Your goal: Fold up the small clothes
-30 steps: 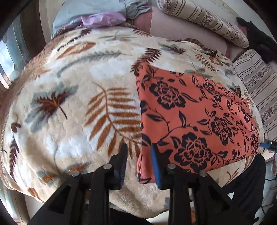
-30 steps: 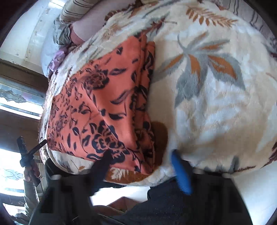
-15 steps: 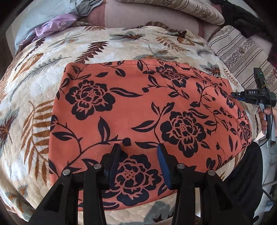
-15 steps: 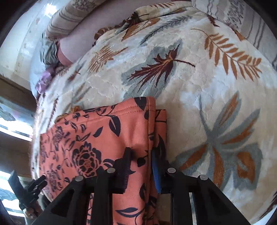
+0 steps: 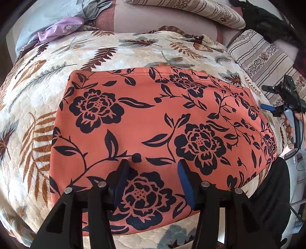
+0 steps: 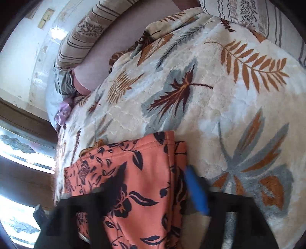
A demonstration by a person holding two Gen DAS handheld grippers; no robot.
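Note:
An orange garment with a black flower print (image 5: 156, 122) lies flat and folded on the leaf-patterned blanket (image 5: 38, 107). My left gripper (image 5: 153, 166) is open and hovers over the garment's near middle, holding nothing. My right gripper (image 6: 155, 170) is open and blurred, over the garment's far right corner (image 6: 145, 172), where a folded layer edge shows. The right gripper also shows in the left wrist view (image 5: 281, 103), at the garment's right side.
Striped pillows (image 5: 200, 11) lie at the back and right of the bed. A purple and light blue pile of clothes (image 5: 61, 28) lies at the back left. A window (image 6: 17, 153) is on the left in the right wrist view.
My left gripper moved right, from the garment's left edge to over its middle. My right gripper moved along the garment's right side to its far corner, then opened wider.

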